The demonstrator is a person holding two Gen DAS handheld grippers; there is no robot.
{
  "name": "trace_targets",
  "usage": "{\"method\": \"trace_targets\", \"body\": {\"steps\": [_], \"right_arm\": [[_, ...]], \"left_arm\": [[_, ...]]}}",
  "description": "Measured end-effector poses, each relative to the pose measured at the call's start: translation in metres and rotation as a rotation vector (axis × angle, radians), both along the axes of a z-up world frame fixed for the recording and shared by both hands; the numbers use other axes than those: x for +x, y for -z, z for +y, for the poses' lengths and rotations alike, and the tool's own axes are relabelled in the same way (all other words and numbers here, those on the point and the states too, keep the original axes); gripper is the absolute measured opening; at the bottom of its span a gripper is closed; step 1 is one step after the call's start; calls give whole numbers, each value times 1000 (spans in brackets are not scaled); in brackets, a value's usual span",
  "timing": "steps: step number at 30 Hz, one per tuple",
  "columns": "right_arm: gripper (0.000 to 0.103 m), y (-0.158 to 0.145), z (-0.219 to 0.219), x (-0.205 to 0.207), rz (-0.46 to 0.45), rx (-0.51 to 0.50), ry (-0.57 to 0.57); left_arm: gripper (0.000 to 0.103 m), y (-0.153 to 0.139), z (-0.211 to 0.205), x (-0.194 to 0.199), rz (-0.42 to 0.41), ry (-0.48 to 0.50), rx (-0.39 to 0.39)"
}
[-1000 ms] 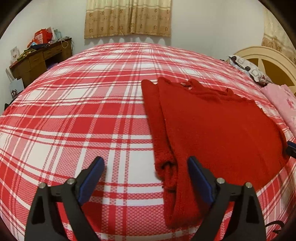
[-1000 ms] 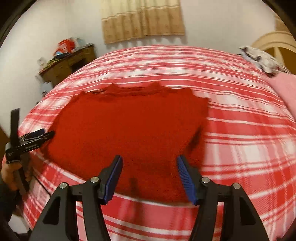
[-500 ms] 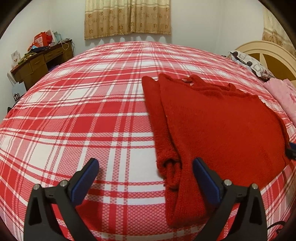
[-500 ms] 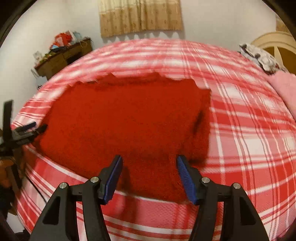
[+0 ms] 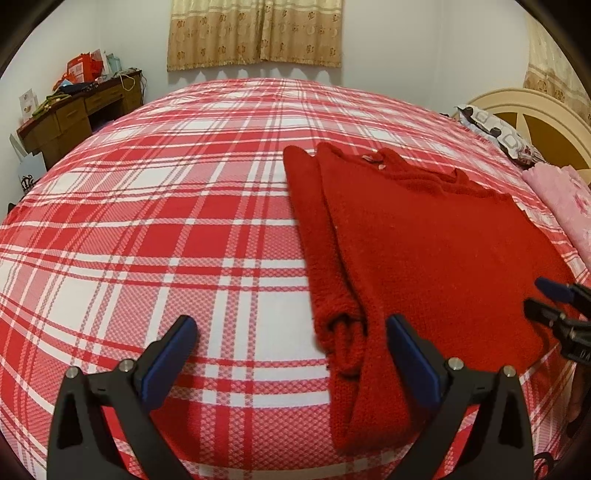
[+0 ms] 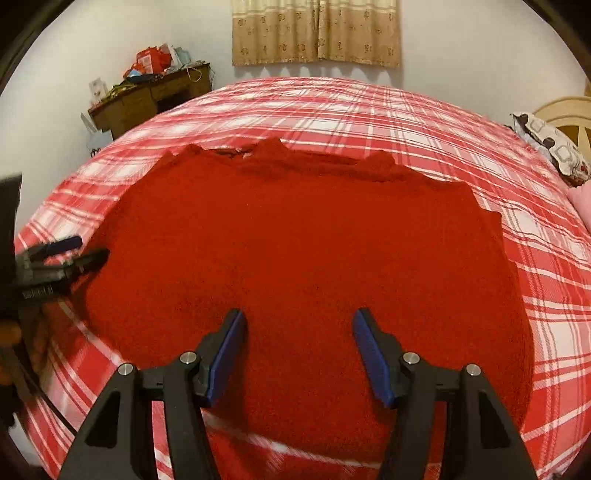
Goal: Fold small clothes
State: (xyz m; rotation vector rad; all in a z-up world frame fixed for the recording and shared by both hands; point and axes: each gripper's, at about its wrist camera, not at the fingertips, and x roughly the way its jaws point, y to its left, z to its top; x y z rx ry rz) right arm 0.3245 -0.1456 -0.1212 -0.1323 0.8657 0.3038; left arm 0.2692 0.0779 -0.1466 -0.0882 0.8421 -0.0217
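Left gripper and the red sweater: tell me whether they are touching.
Cannot tell. In the left wrist view the left gripper stands open, its right finger overlapping the red sweater edge, but no gap or contact shows plainly; the right wrist view is too blurred.

sweater (image 5: 424, 240) — solid deep red knit | bedspread (image 5: 166, 229) — red, pink and white plaid | gripper pads (image 6: 225, 354) blue on black arms | far curtain (image 5: 255, 33) tan with small floral print | far-left desk (image 5: 74, 114) brown | right blanket (image 5: 565, 199) pink | pillow (image 5: 495, 129) white with dark pattern
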Motion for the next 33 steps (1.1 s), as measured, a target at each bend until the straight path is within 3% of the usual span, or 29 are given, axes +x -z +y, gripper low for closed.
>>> {"method": "trace_targets", "body": {"steps": [7,15,20,23,28,33], "right_arm": [[62,0,-9,-15,-4,-31,0],[62,2,-45,-26,34,55,33],[62,1,-52,-29,42,72,27],[62,-5,-53,-35,34,57,56],[62,-18,-23,-50,-25,-36,-3],[62,-21,24,-56,-40,-75,-117]], "left_arm": [[103,0,2,-1,3,1,-15],[103,-3,6,-12,-13,2,-31],[103,-11,22,-32,-55,12,-62],[103,-14,37,-36,-66,-1,-35],[103,-20,63,-22,-64,-42,-2],[103,-29,73,-10,-80,-30,-63]]}}
